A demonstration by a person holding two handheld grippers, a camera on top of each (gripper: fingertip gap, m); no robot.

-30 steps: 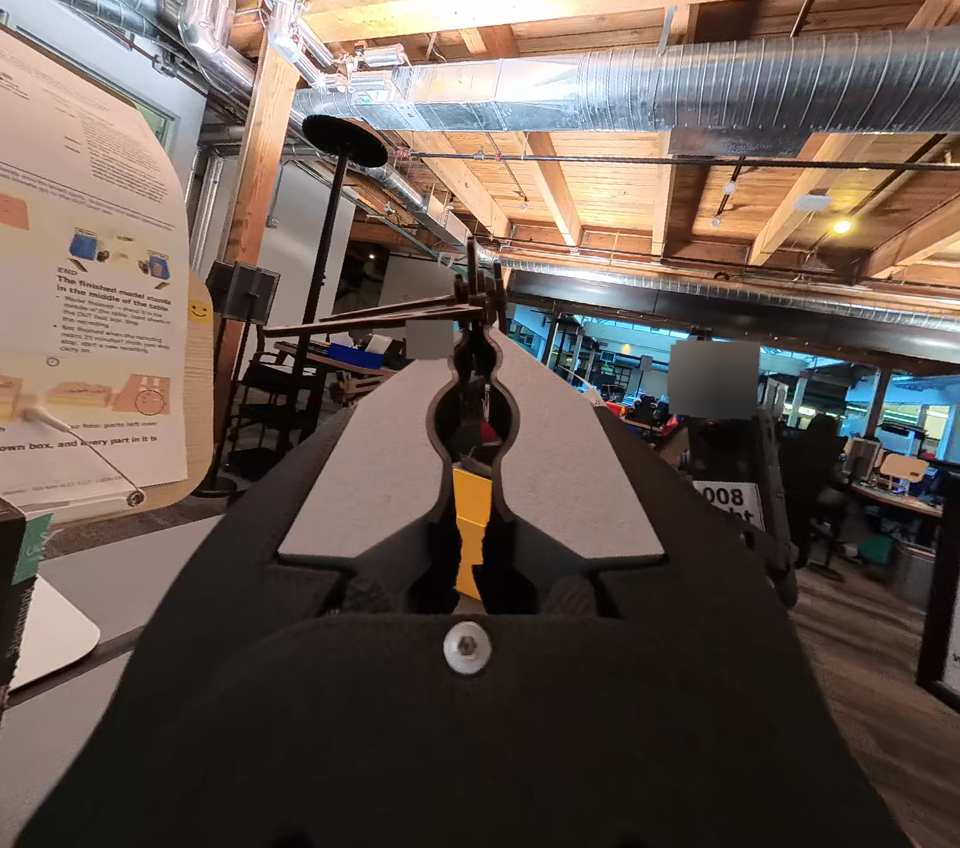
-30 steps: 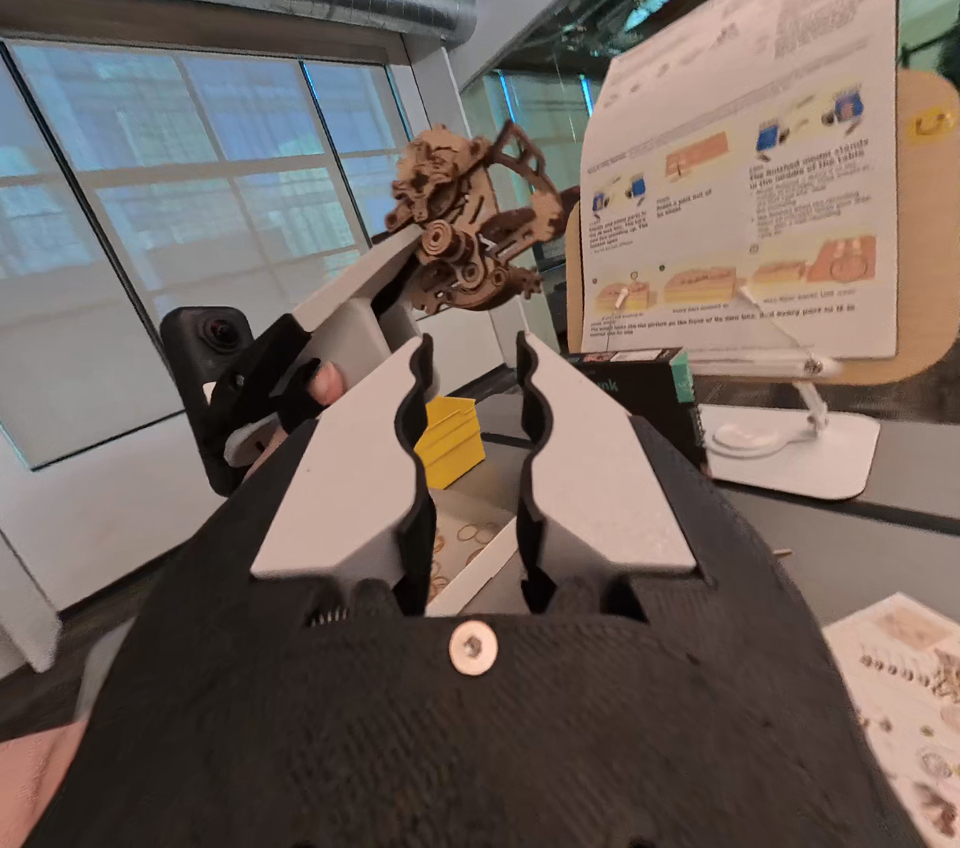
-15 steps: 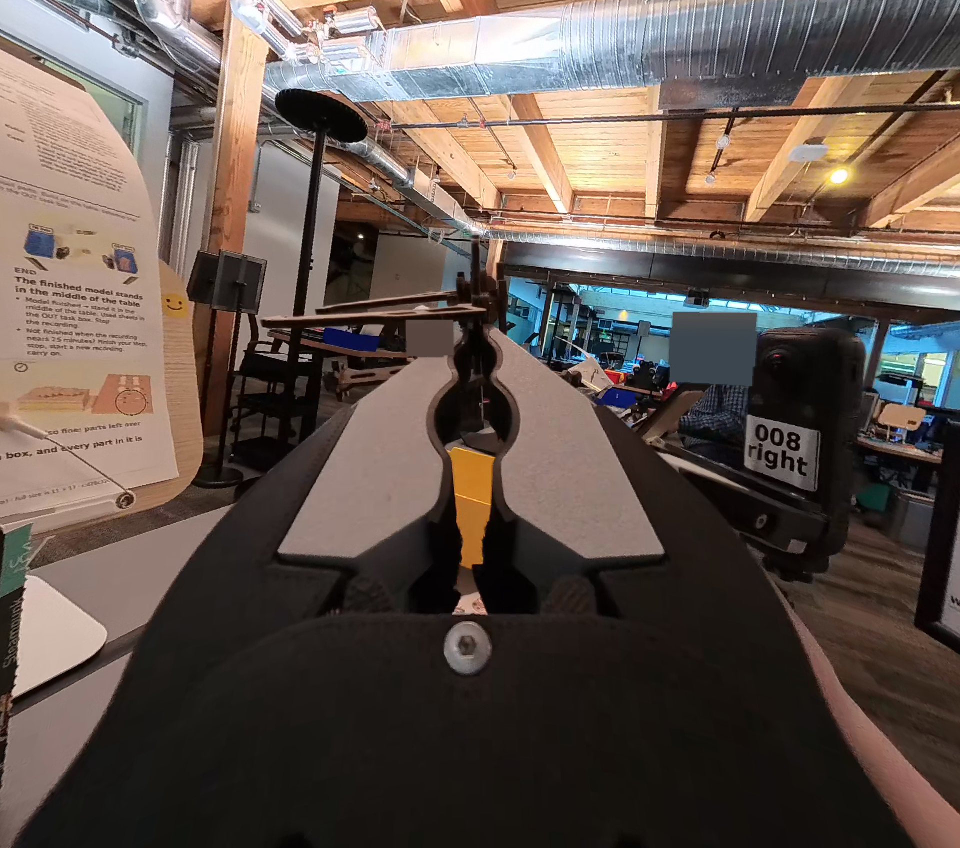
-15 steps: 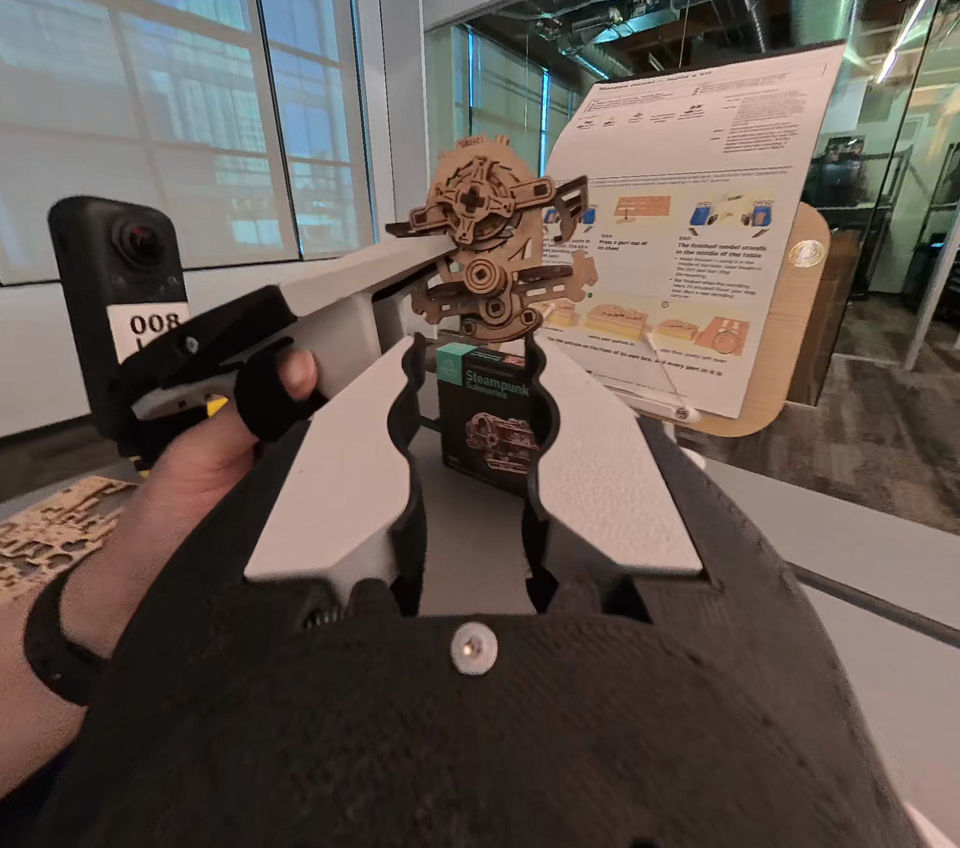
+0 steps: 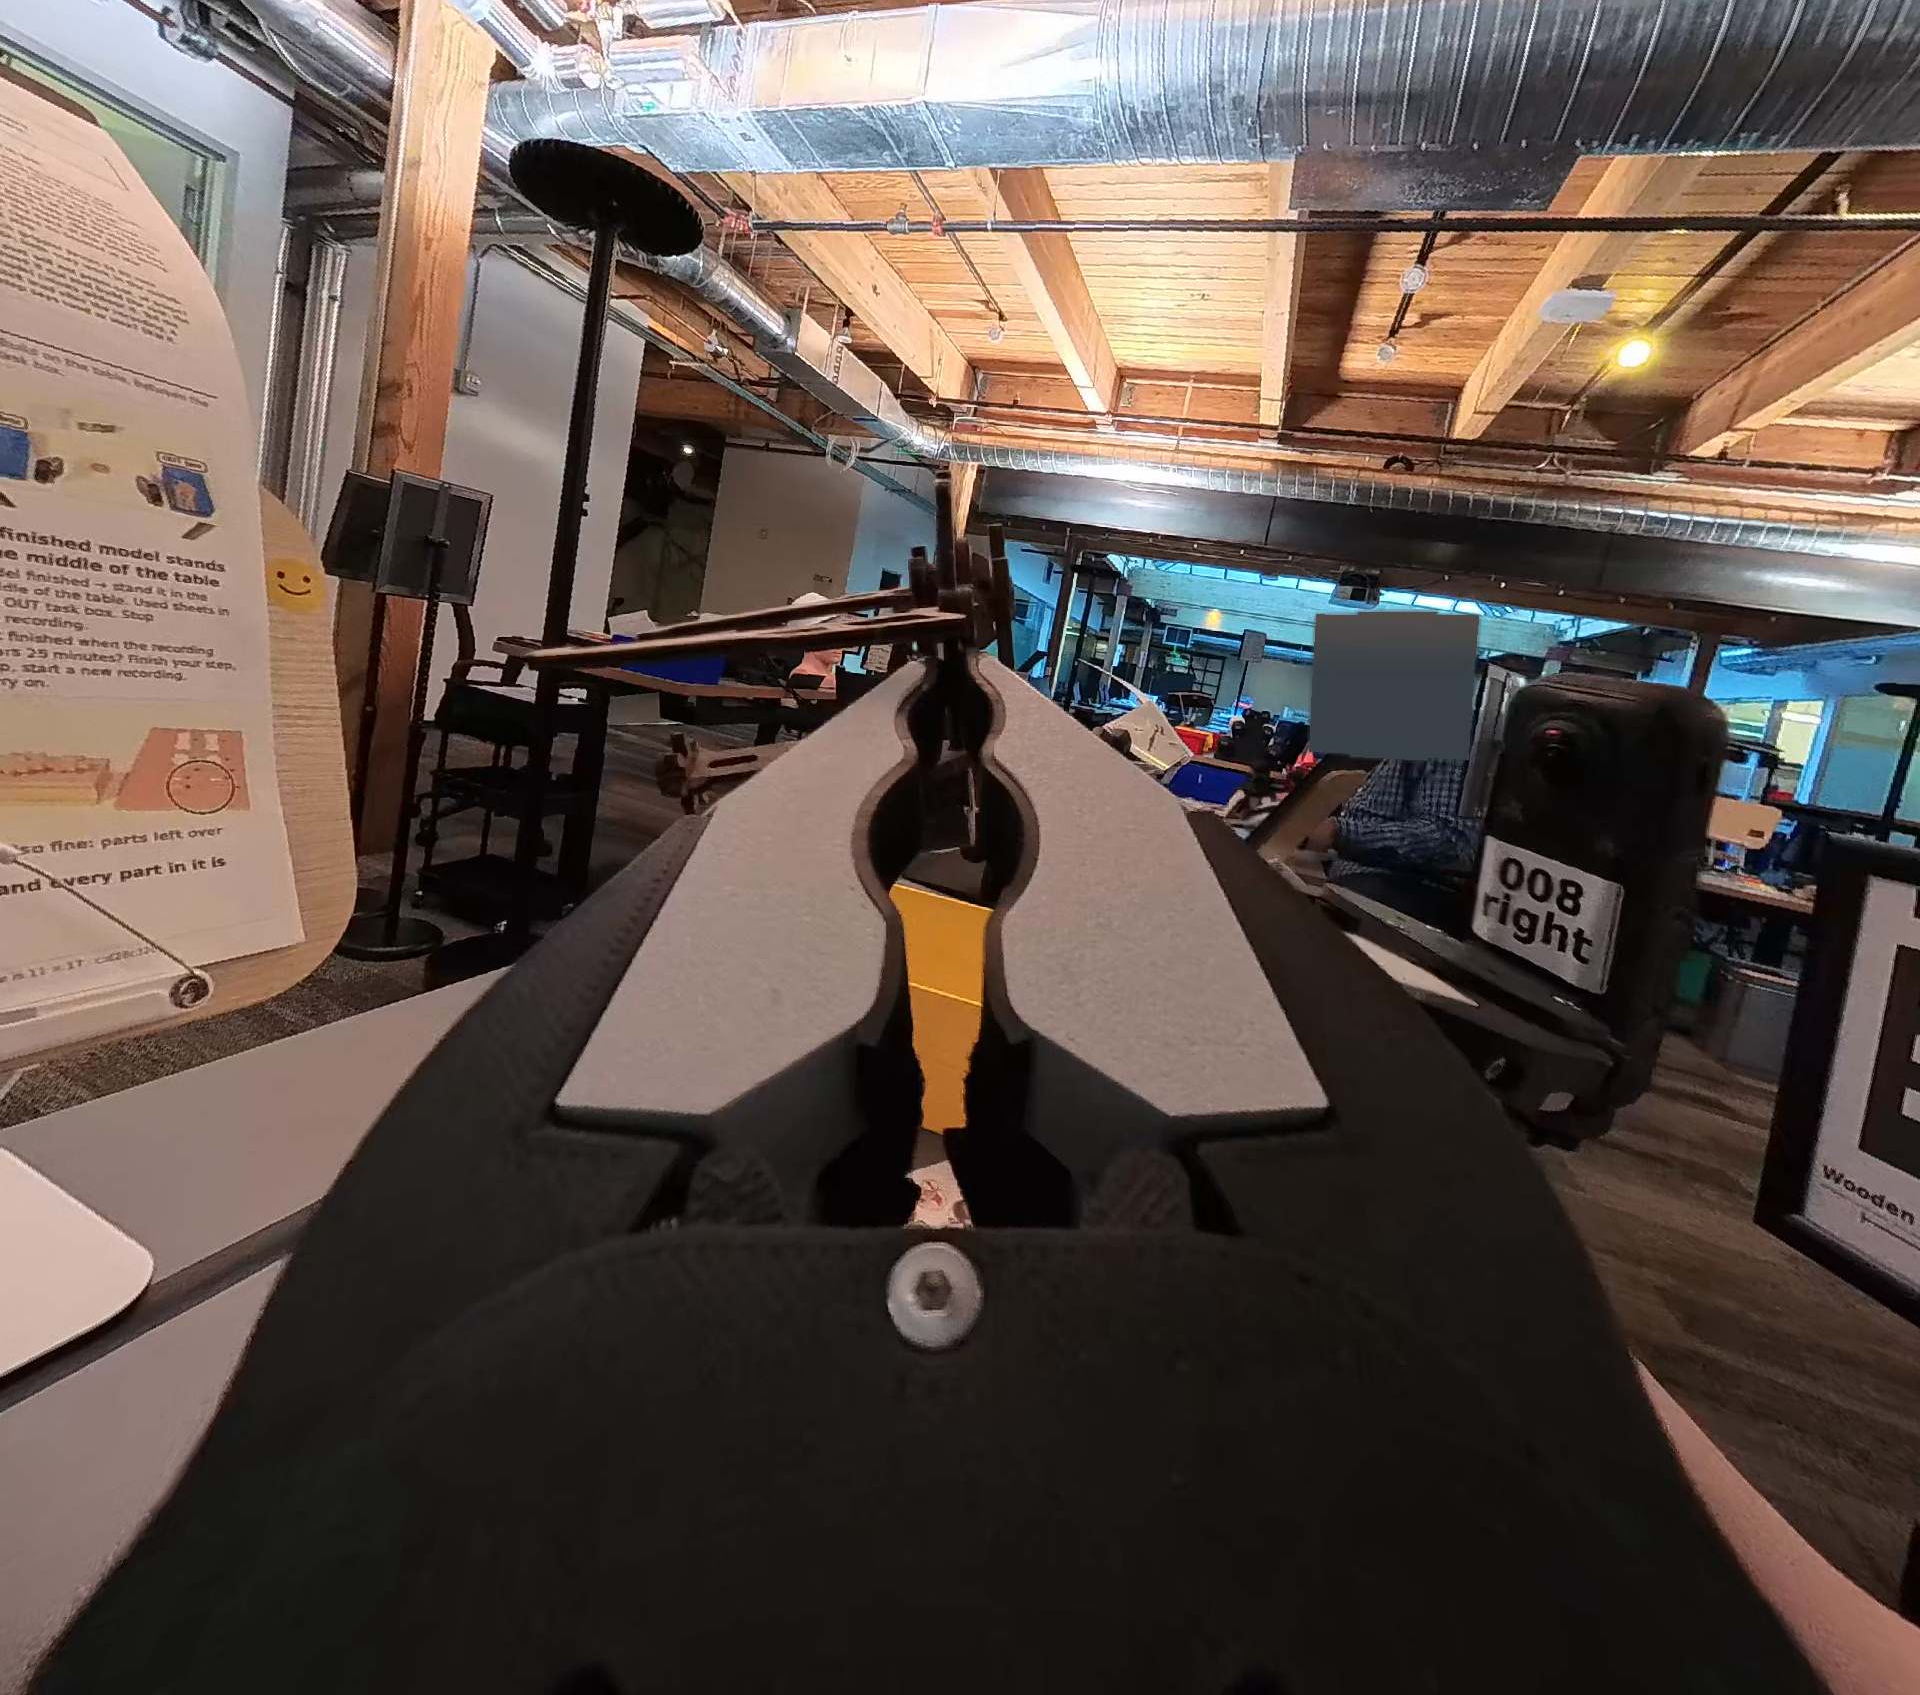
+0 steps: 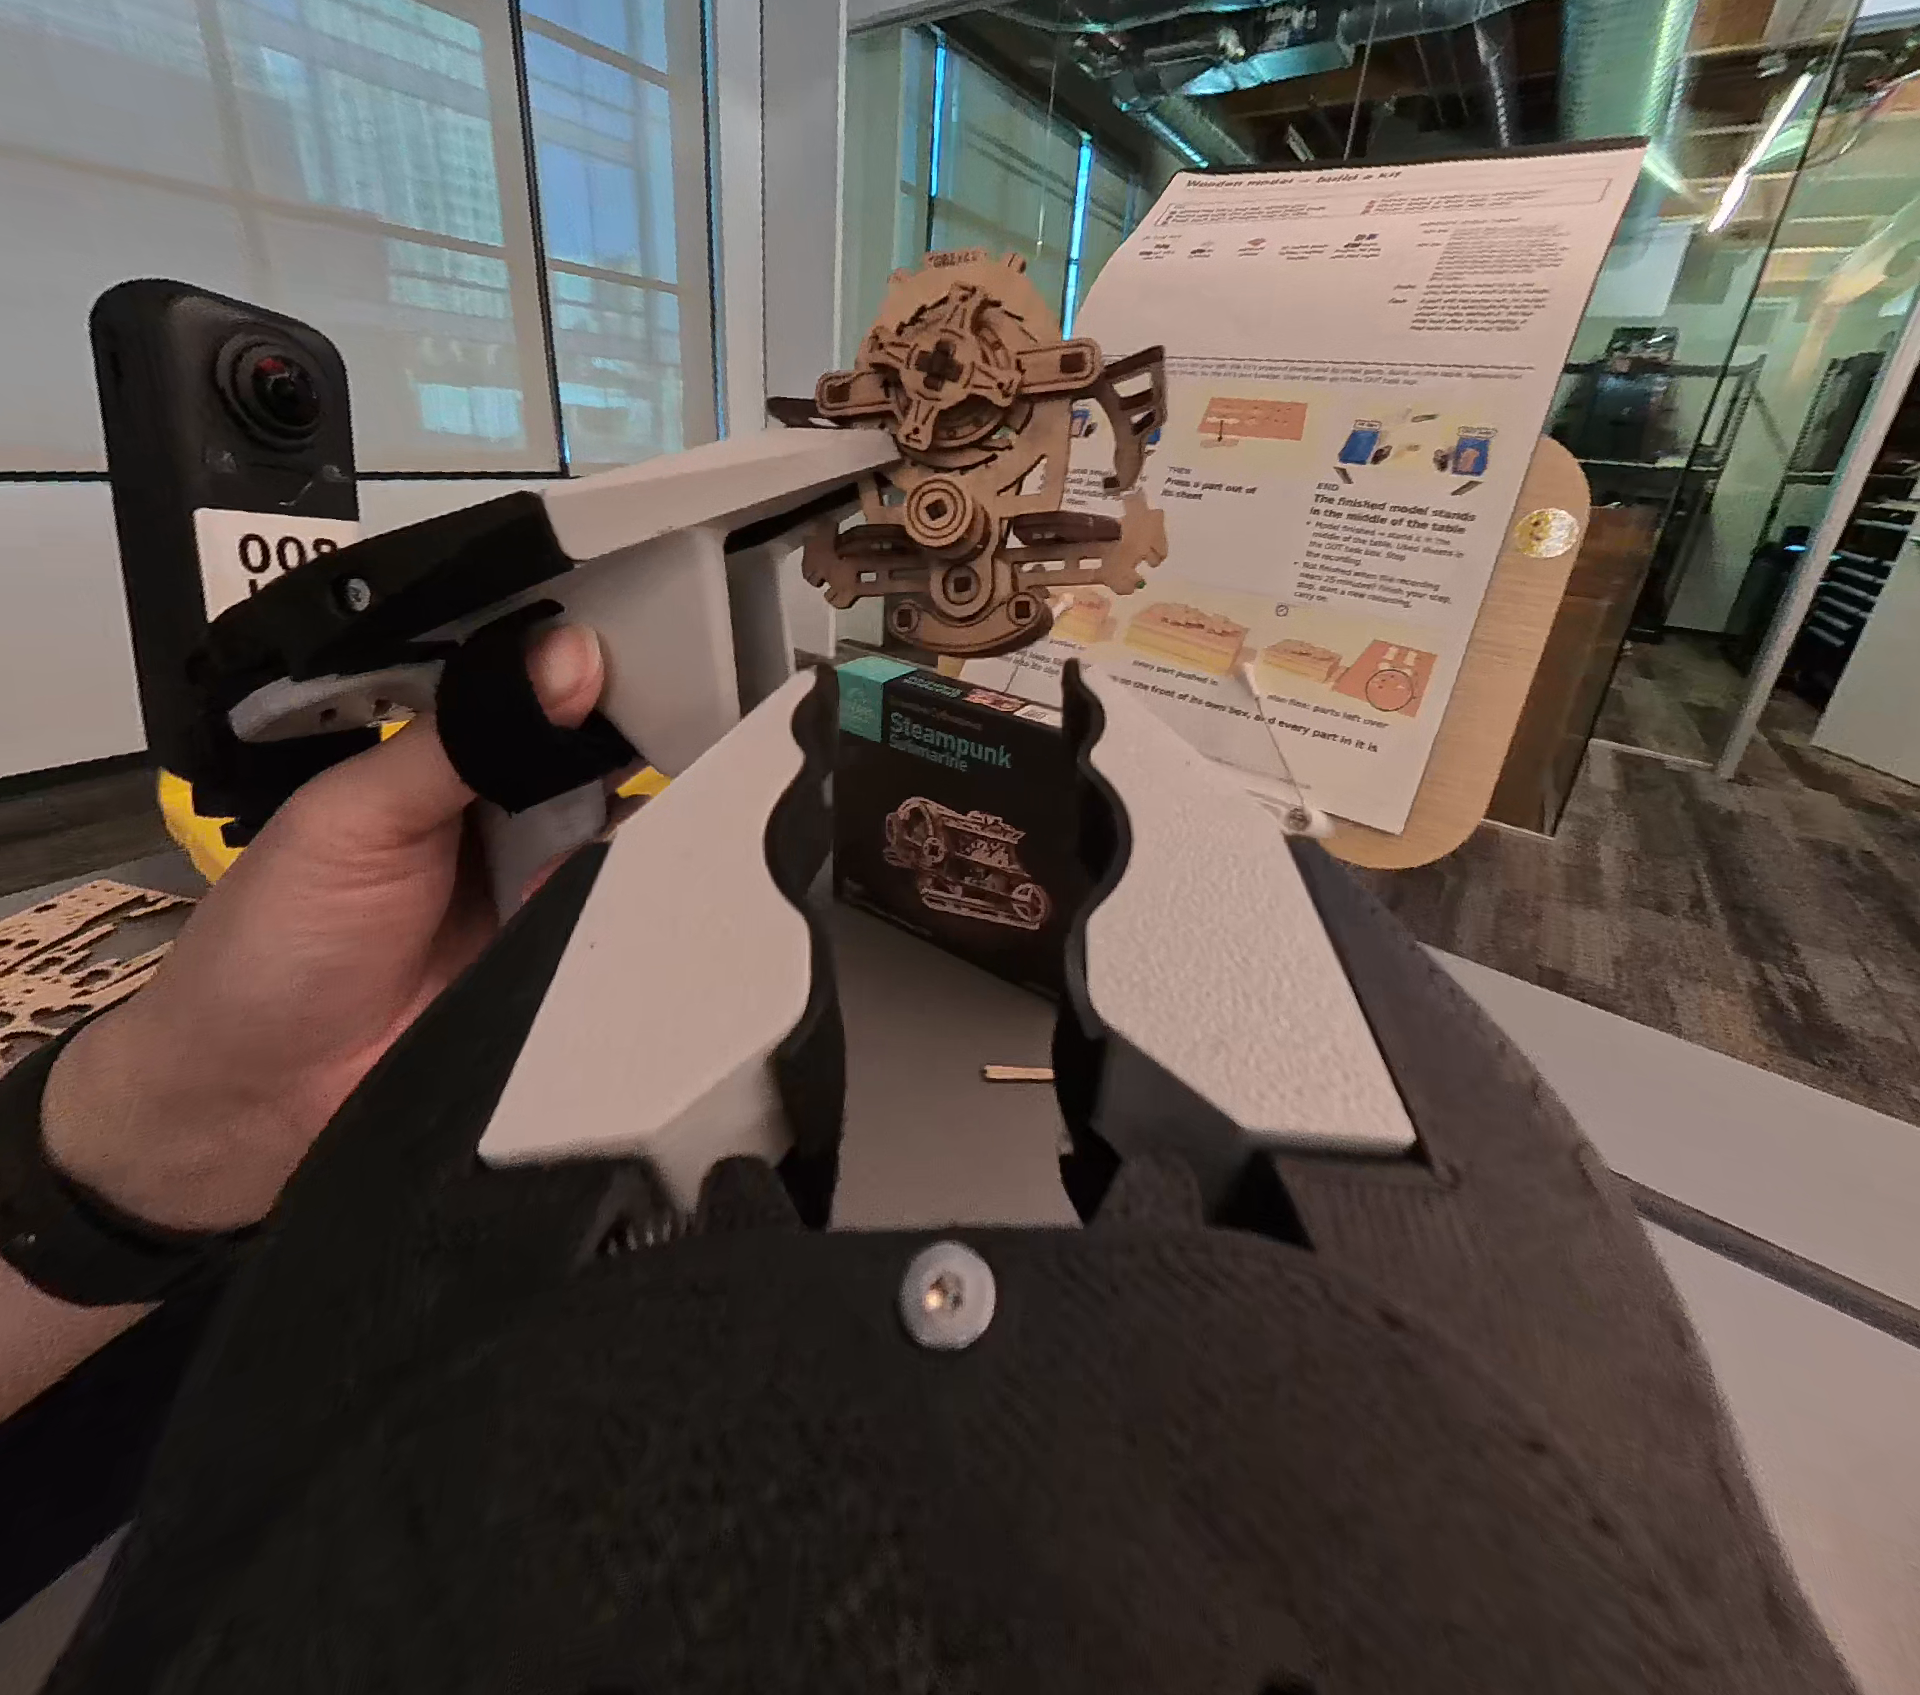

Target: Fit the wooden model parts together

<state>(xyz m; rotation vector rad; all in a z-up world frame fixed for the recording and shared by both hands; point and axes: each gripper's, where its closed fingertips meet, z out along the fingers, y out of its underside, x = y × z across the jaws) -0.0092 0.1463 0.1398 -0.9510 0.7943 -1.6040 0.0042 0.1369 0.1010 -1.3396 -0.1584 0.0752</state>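
My left gripper (image 5: pixel 954 671) is shut on the wooden model (image 5: pixel 935 606), seen edge-on at its fingertips with thin struts reaching left. In the right wrist view the same model (image 6: pixel 961 482) is a gear-covered plywood assembly held in the air by the left gripper (image 6: pixel 883 461), which comes in from the left in a person's hand (image 6: pixel 343 897). My right gripper (image 6: pixel 940 689) is open and empty, just below and in front of the model, not touching it. A small wooden stick (image 6: pixel 1016 1073) lies on the grey table (image 6: pixel 1766 1178) between my right fingers.
The dark kit box (image 6: pixel 961 824) stands on the table behind the model. An instruction sheet on a wooden stand (image 6: pixel 1340 482) is behind it, also in the left wrist view (image 5: pixel 114 606). A punched plywood sheet (image 6: pixel 62 949) lies at left. A yellow box (image 5: pixel 940 970) sits beyond the left fingers. Spacing between my two grippers at the tips: around 4 centimetres.
The right gripper swung right and now faces the model head-on with the kit box behind. The left gripper turned the model so its flat geared face shows, and stays shut on it.
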